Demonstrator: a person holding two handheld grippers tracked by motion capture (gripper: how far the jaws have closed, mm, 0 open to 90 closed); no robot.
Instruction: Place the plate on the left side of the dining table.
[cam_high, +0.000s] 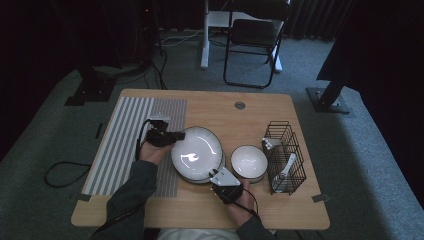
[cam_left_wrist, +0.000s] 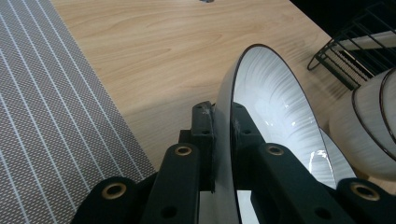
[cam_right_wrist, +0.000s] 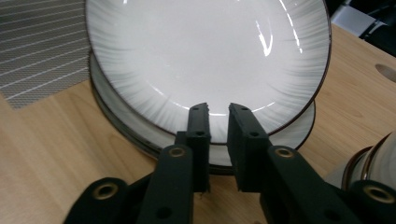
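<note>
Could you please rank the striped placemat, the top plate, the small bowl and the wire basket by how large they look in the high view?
1. Striped placemat
2. Top plate
3. Wire basket and small bowl: too alike to rank.

No legible text or labels anywhere.

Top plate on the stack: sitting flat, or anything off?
Not flat. The top plate is tilted off the stack, its rim pinched by the left gripper. No chips or spills visible.
</note>
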